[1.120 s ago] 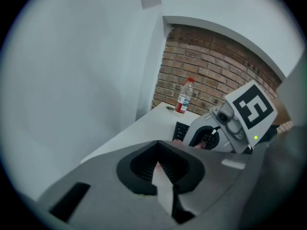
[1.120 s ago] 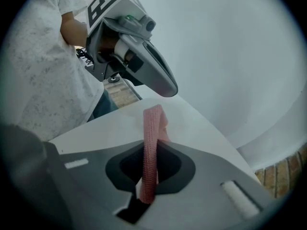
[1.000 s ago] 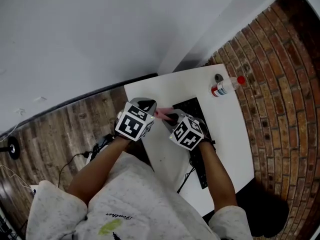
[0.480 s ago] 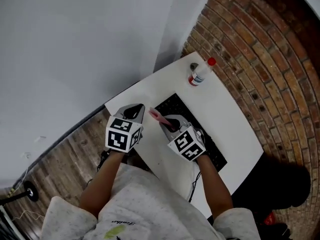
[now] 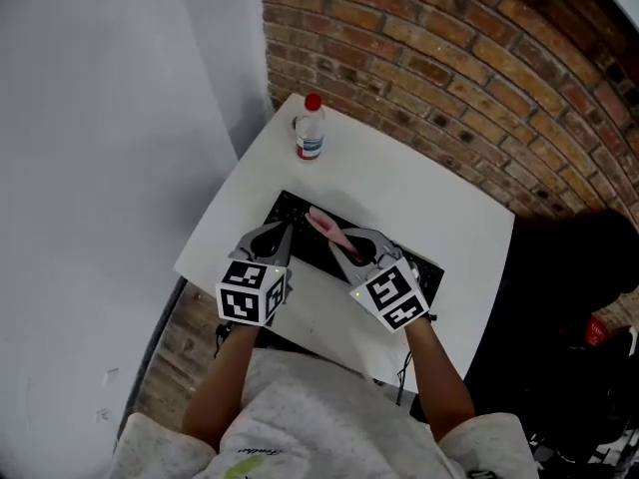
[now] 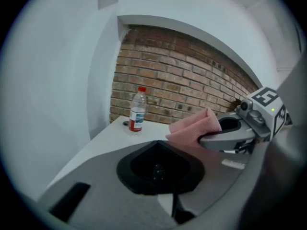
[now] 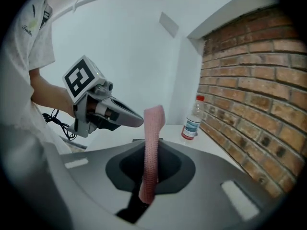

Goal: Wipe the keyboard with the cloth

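Observation:
A black keyboard (image 5: pixel 298 215) lies across the white table (image 5: pixel 399 183). My right gripper (image 5: pixel 334 236) hovers over its left half, shut on a pink cloth (image 5: pixel 325 226) that sticks up and forward out of the jaws. The right gripper view shows the cloth (image 7: pixel 152 147) as a narrow upright strip pinched in the right gripper (image 7: pixel 149 145). My left gripper (image 5: pixel 270 238) hangs over the keyboard's left end, jaws together and empty, a hand's width left of the cloth. From the left gripper (image 6: pixel 159 145) I see the cloth (image 6: pixel 194 128) held beside it.
A clear bottle with a red cap (image 5: pixel 311 128) stands at the table's far left corner, near the brick wall (image 5: pixel 449 58). A white wall is on the left. A cable (image 5: pixel 403 369) hangs off the near table edge. Dark things sit on the floor at right.
The head view has swung round, so table and keyboard now lie level across the picture. Both grippers stay over the keyboard's left part, the cloth still pinched in the right one.

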`<state>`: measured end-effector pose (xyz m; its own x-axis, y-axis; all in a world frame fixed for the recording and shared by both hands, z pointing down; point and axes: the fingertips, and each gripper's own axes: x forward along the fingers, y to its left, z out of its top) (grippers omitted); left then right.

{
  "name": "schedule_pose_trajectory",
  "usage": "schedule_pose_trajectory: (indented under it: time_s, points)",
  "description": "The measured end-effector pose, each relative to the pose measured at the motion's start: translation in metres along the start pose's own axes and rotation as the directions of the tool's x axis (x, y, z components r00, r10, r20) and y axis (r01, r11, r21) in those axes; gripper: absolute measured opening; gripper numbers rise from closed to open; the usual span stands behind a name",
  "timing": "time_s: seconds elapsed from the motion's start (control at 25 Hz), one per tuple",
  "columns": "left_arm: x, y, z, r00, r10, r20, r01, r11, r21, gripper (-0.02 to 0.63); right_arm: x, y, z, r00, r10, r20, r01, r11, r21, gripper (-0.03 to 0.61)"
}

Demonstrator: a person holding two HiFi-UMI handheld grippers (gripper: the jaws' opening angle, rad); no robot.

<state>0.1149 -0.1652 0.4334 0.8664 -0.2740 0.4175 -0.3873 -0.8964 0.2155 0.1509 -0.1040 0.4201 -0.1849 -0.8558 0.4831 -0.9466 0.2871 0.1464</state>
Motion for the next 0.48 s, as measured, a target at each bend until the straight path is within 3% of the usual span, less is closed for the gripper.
schedule_pose_trajectory:
  time_s: [0.24,0.48]
  points:
    - [0.017,-0.048,0.009,0.99,-0.139,-0.021,0.14,0.985,0.105,-0.005,-0.041,-0.026,-0.012,0.984,-0.176,0.036,0.17,0.977,0.132,0.023]
    - [0.025,-0.08,0.018,0.967,-0.25,-0.049,0.255,0.951,0.174,-0.005,-0.078,-0.041,-0.022,0.936,-0.349,0.052,0.322,0.904,0.283,0.023]
